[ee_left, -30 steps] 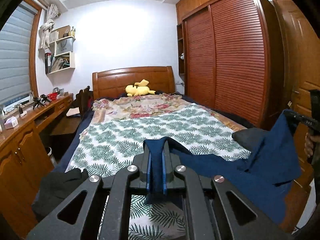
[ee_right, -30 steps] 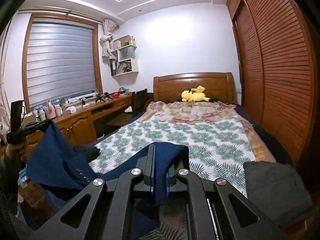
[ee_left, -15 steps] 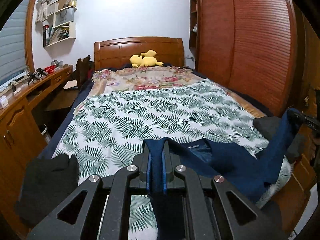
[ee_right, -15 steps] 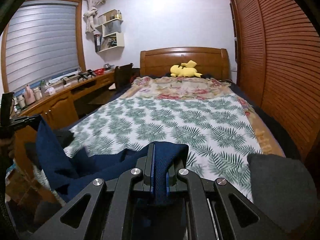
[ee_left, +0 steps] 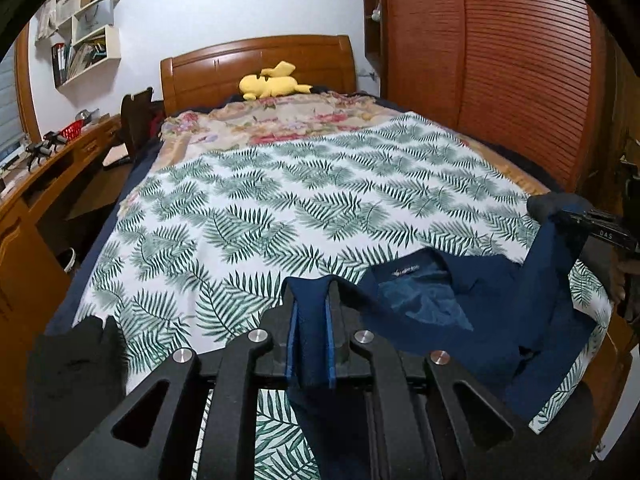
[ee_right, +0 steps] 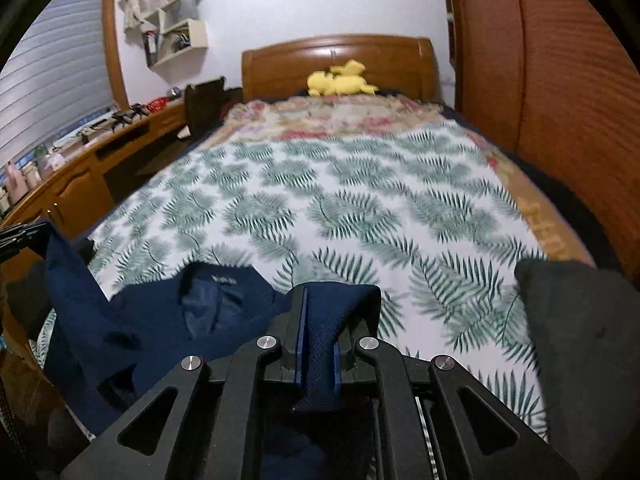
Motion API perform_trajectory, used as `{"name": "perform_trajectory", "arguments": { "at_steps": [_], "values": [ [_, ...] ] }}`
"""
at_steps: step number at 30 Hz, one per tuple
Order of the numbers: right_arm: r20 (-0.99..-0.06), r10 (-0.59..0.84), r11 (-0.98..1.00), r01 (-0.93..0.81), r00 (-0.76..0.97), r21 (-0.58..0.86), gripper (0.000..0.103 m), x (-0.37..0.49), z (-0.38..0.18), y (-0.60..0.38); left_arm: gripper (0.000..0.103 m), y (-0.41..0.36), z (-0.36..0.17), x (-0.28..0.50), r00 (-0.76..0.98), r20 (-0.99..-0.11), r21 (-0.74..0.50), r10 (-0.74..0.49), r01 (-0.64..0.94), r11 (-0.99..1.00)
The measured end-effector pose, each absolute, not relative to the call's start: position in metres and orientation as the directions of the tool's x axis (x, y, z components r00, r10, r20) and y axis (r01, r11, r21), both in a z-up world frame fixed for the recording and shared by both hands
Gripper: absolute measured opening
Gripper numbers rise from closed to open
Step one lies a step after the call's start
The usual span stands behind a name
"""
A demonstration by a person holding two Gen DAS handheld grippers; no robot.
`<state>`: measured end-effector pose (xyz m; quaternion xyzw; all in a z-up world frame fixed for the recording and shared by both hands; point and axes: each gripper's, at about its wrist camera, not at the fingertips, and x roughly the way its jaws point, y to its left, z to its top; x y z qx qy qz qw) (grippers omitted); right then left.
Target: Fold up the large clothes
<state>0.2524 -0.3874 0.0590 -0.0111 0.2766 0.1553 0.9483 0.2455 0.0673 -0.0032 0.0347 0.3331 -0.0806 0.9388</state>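
Observation:
A navy blue jacket (ee_left: 460,320) hangs between my two grippers, and its collar and lining lie on the fern-print bedspread (ee_left: 280,208) near the foot of the bed. In the left wrist view my left gripper (ee_left: 311,292) has a fold of the jacket between its blue pads; its jaws are opening slightly, and the pads still pinch the cloth. The right gripper (ee_right: 320,300) is shut on another fold of the jacket (ee_right: 160,312). Each gripper shows at the edge of the other's view, with the cloth rising to it.
Dark grey folded garments lie at both foot corners of the bed (ee_left: 72,368) (ee_right: 580,320). A yellow plush toy (ee_left: 272,82) rests by the headboard. A wooden desk (ee_left: 40,184) runs along the left and a slatted wardrobe (ee_left: 500,60) along the right.
Both grippers have moved forward and down over the bed. The jacket, which hung in the air between them, now rests its collar on the bedspread.

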Motion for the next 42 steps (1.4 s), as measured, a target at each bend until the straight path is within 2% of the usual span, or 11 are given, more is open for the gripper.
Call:
{"name": "perform_trajectory", "arguments": {
  "at_steps": [3, 4, 6, 7, 8, 24, 33, 34, 35, 37, 42],
  "values": [
    [-0.558, 0.27, 0.956, -0.29, 0.785, 0.054, 0.014, 0.255, 0.059, -0.382, 0.035, 0.068, -0.011, 0.245, 0.758, -0.636, -0.012, -0.144, 0.176, 0.984],
    [-0.567, 0.259, 0.957, -0.285, 0.782, 0.045, 0.018, 0.255, 0.058, -0.378, 0.05, 0.068, -0.014, 0.242, 0.76, -0.633, -0.019, -0.151, 0.18, 0.984],
    [-0.578, 0.239, 0.961, -0.276, 0.78, 0.026, 0.028, 0.254, 0.058, -0.372, 0.067, 0.068, -0.019, 0.234, 0.759, -0.628, -0.034, -0.169, 0.19, 0.981],
    [-0.579, 0.231, 0.962, -0.272, 0.782, 0.015, 0.037, 0.25, 0.058, -0.371, 0.078, 0.068, -0.022, 0.233, 0.757, -0.63, -0.041, -0.174, 0.191, 0.981],
    [-0.579, 0.224, 0.963, -0.269, 0.784, 0.008, 0.045, 0.253, 0.056, -0.368, 0.08, 0.067, -0.026, 0.229, 0.753, -0.632, -0.049, -0.183, 0.197, 0.979],
    [-0.697, 0.332, 0.89, -0.456, 0.636, 0.008, 0.048, 0.239, 0.028, -0.293, 0.08, 0.06, -0.09, 0.189, 0.673, -0.698, -0.123, -0.246, 0.226, 0.966],
    [-0.776, 0.193, 0.891, -0.438, 0.601, -0.117, 0.048, 0.252, 0.011, -0.295, 0.08, 0.06, -0.099, 0.183, 0.664, -0.702, -0.119, -0.257, 0.246, 0.962],
    [-0.776, 0.172, 0.893, -0.428, 0.607, -0.136, 0.046, 0.256, 0.01, -0.296, 0.08, 0.061, -0.099, 0.183, 0.665, -0.701, -0.119, -0.258, 0.248, 0.961],
    [-0.774, 0.159, 0.894, -0.422, 0.612, -0.151, 0.027, 0.26, 0.011, -0.297, 0.08, 0.061, -0.1, 0.183, 0.666, -0.699, -0.119, -0.26, 0.25, 0.961],
    [-0.775, 0.147, 0.89, -0.424, 0.615, -0.168, 0.007, 0.272, 0.016, -0.298, 0.08, 0.062, -0.1, 0.183, 0.667, -0.696, -0.123, -0.265, 0.253, 0.96],
    [-0.716, 0.149, 0.89, -0.408, 0.682, -0.203, 0.004, 0.301, 0.05, -0.284, 0.08, 0.067, -0.098, 0.181, 0.675, -0.688, -0.128, -0.267, 0.249, 0.96]
  ]
}}
